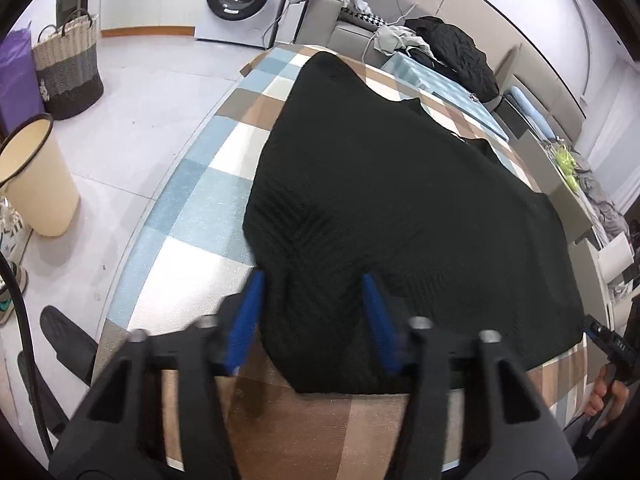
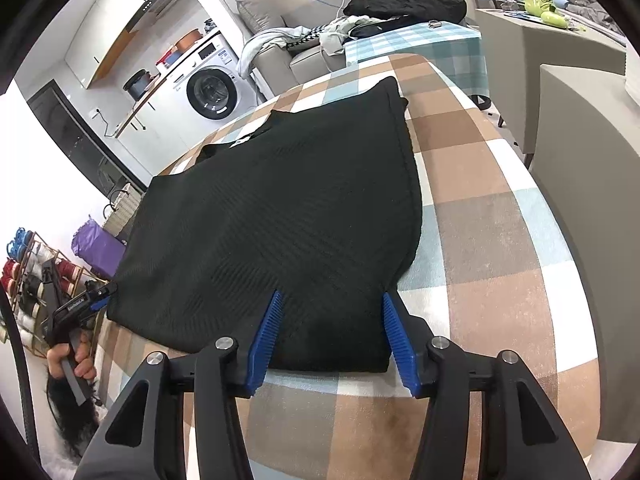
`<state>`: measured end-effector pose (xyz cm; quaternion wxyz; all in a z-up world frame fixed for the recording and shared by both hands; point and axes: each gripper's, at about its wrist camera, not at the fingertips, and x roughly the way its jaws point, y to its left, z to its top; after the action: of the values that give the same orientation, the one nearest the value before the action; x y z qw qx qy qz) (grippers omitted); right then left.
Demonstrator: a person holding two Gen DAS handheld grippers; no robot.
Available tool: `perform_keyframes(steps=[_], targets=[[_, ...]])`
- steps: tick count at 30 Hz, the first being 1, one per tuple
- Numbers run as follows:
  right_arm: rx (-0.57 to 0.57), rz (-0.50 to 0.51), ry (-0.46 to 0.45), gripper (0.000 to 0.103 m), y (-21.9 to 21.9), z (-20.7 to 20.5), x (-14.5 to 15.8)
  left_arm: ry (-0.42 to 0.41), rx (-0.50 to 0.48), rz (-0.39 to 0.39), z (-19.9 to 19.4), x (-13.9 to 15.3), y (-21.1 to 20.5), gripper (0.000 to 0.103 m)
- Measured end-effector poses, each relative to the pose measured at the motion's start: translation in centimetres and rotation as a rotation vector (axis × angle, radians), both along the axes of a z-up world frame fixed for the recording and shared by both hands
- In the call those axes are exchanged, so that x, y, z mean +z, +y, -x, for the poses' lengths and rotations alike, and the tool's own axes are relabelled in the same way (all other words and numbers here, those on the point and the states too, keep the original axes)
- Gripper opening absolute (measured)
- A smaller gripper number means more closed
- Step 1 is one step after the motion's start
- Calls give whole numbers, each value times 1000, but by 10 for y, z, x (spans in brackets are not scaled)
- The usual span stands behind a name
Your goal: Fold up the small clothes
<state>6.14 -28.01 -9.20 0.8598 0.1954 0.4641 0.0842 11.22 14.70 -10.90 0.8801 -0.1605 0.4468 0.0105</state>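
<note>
My left gripper point(image 1: 312, 280) and right gripper point(image 2: 330, 300) each straddle a near corner of the one black knit garment point(image 1: 380, 184), jaws spread, nothing pinched. It lies flat on the checked table point(image 2: 480, 184). I judge gripping comes next: both close, then lift together.

The black garment point(image 1: 400, 208) covers most of the checkered tabletop point(image 1: 192, 216), leaving bare strips along its left and near edges and a wider bare band on the right. At the far end, a sofa point(image 1: 344, 32) piled with clothes point(image 1: 452, 52) blocks passage.
</note>
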Motion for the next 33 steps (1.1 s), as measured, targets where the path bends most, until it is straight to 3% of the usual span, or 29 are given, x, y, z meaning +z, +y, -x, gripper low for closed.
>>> perform_keyframes(steps=[3, 7, 9, 11, 15, 20, 22, 26, 29, 33], targets=[[-10, 24, 15, 53, 1, -4, -5, -8, 7, -34, 2, 1, -3, 16], [-11, 61, 16, 52, 3, -10, -9, -16, 8, -50, 4, 2, -6, 11], [7, 84, -7, 22, 7, -11, -8, -14, -3, -67, 6, 3, -8, 9], [39, 129, -54, 11, 12, -8, -3, -4, -19, -80, 9, 4, -10, 8], [49, 157, -41, 6, 4, -2, 2, 13, -59, -95, 26, 6, -12, 7], [41, 164, -4, 7, -1, 9, 0, 22, -47, -89, 39, 9, -9, 7], [31, 148, -9, 15, -4, 10, 2, 21, -29, -87, 41, 12, -6, 11], [-27, 66, -11, 41, -20, 3, 0, 8, 3, -75, 42, 17, 3, 35], [-73, 31, -12, 43, -25, -8, -4, -11, 23, -32, 38, 18, 12, 48], [-93, 41, -4, 46, -22, -27, -8, 1, 46, -13, 21, 10, 18, 52]])
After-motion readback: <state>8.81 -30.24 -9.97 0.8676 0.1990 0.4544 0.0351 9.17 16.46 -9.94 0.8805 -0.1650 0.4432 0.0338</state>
